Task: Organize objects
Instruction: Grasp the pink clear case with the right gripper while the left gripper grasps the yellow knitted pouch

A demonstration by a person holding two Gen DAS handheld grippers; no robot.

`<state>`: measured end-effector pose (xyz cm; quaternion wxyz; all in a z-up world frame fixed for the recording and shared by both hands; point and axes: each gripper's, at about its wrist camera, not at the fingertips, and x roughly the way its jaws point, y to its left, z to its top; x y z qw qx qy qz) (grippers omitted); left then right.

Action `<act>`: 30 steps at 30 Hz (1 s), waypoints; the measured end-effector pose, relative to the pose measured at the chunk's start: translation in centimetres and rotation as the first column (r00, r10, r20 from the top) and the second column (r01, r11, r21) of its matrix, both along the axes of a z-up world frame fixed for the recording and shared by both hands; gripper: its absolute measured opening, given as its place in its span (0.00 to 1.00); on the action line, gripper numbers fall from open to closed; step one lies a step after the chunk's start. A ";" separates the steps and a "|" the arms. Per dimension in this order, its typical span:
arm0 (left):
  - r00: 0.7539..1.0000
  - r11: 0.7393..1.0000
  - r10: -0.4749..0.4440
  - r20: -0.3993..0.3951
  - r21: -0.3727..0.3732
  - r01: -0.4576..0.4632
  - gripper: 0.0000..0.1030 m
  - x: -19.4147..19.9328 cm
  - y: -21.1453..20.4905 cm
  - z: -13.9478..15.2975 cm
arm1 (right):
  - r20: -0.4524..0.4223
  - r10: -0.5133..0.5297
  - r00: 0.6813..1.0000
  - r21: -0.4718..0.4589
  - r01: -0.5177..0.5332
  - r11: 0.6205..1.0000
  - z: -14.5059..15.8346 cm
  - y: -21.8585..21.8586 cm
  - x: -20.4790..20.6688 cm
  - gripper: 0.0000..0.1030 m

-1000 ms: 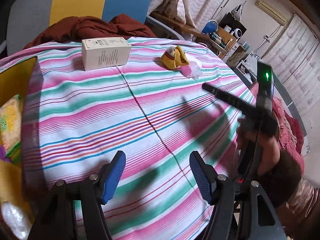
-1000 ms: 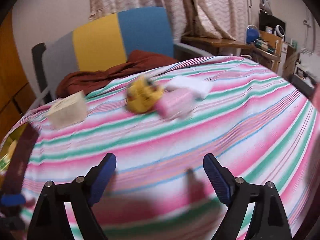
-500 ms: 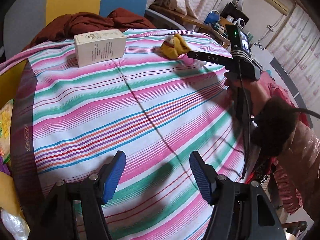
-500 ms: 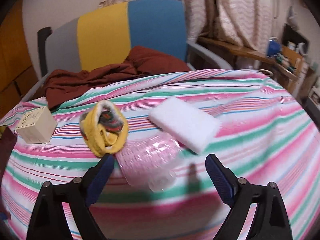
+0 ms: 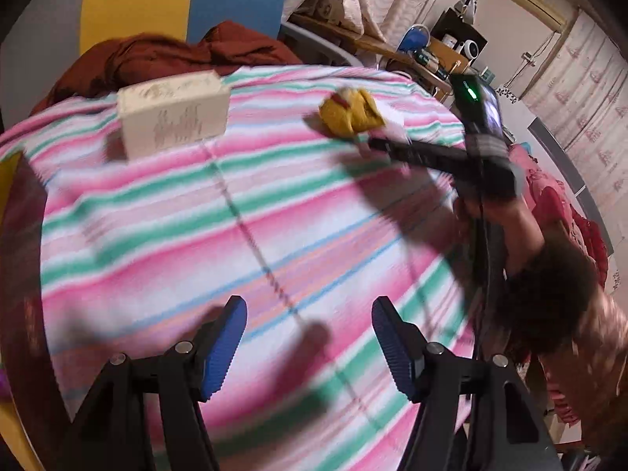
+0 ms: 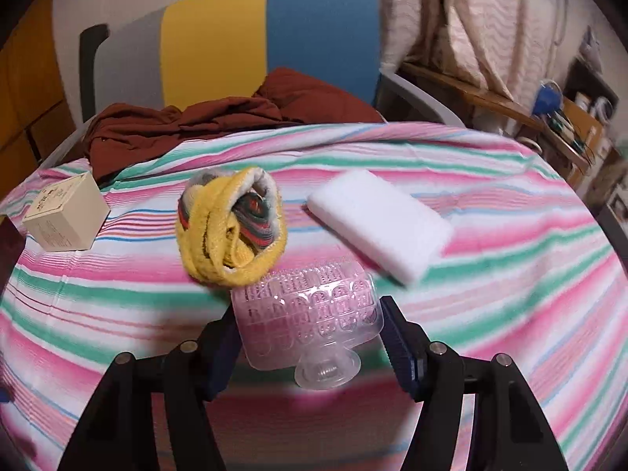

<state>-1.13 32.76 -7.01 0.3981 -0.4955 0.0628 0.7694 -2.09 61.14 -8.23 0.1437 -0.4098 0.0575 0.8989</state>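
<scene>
The right gripper [image 6: 308, 337], jaws just closing, brackets a clear plastic bottle [image 6: 310, 324] lying on a striped tablecloth [image 6: 490, 274], near a yellow rolled cloth [image 6: 229, 227].

Clear embossed plastic bottle [image 6: 310, 322] lies beside yellow rolled socks [image 6: 231, 227].

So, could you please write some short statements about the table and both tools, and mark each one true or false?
1. The right tool has a clear plastic bottle between its pads. True; its jaws have just been closing around it.
2. The left tool holds the beige box. False: it is open with nothing in it, and the box lies far ahead on the striped cloth.
3. The white sponge sits on top of the yellow rolled cloth. False: it lies flat to the right of it.
4. A dark red garment lies on the chair behind the table. True.
</scene>
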 end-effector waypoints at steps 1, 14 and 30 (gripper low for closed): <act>1.000 1.000 -0.003 -0.003 0.007 0.003 0.65 -0.4 0.7 0.1 | -0.003 -0.019 1.000 -0.007 0.019 1.000 0.0 0.1 0.6 0.64; 0.947 0.951 0.018 0.320 0.286 -0.114 0.82 -9.5 13.0 -1.1 | -0.042 -0.053 0.998 -0.010 0.052 0.999 -0.2 -1.9 5.8 0.64; 0.995 0.987 -0.027 0.097 0.159 0.012 0.46 -10.3 16.8 -3.8 | -0.070 -0.099 0.993 -0.044 0.096 0.994 -0.6 -1.1 6.3 0.64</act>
